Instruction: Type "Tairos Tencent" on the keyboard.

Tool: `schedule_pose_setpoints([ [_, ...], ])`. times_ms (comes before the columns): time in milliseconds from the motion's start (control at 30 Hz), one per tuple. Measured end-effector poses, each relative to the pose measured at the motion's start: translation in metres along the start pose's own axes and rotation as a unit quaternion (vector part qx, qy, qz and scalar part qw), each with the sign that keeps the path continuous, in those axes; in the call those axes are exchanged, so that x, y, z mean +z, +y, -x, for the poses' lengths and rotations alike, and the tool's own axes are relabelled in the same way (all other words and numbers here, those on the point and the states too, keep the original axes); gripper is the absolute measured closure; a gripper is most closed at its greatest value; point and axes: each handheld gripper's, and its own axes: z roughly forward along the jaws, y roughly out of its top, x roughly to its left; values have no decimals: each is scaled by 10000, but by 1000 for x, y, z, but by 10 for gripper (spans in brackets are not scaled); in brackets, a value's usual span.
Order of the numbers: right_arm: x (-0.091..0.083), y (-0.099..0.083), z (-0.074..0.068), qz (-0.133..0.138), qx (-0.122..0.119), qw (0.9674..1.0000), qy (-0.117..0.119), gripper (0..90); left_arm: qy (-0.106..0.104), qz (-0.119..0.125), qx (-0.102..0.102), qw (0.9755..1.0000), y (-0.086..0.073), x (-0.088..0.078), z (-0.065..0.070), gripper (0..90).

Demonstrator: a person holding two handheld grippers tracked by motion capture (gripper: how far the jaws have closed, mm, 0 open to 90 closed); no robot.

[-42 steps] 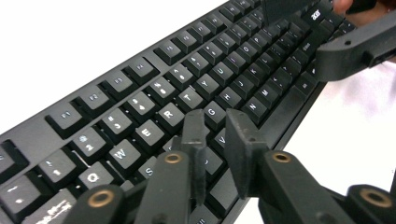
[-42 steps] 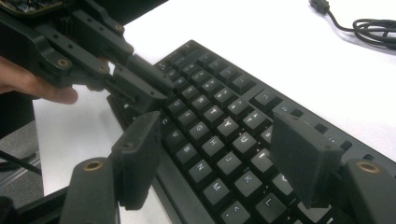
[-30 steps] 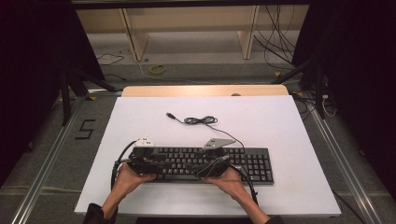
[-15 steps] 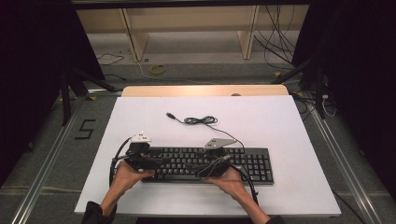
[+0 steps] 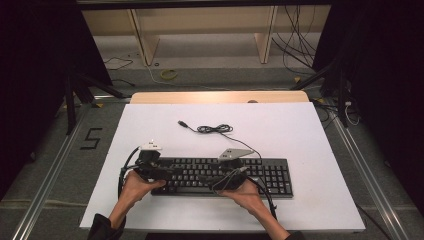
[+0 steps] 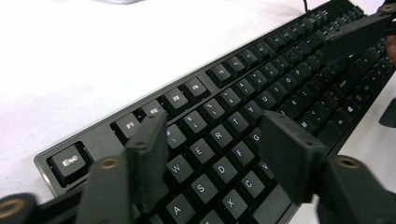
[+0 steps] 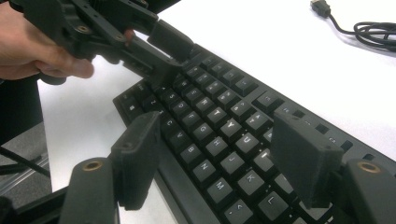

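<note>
The keyboard [image 5: 220, 175] lies on the white surface [image 5: 300, 130] (cable loose behind). The left gripper [image 6: 215, 154], whose fingers have just been closing, and the right gripper [image 7: 224, 154] both hover over its keys, gaping apart and holding nothing.

Black tool [image 6: 215, 154] jaws, brass screws, dark sleeves [image 5: 102, 227]

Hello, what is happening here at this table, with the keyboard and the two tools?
A person holds a two-jaw gripper in each hand over a black keyboard lying on a white table. The left gripper hovers over the letter keys at the Esc end, its jaws apart with nothing between them; they have just been closing a little. The right gripper is over the middle keys, jaws also apart. The keyboard's cable lies coiled and unplugged behind it.
</note>
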Motion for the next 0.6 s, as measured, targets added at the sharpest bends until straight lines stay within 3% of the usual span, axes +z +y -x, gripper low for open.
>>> schedule_pose_setpoints([
  [233, 0, -1, -1, -16, 20, 10000, 6, 346, 60, -115, 86, 9999, 0, 5, -1, 670],
  [600, 1, -3, -3, -33, -33, 10000, 57, 346, 32, -279, 251, 9993, 1, 12, 0, 839],
])
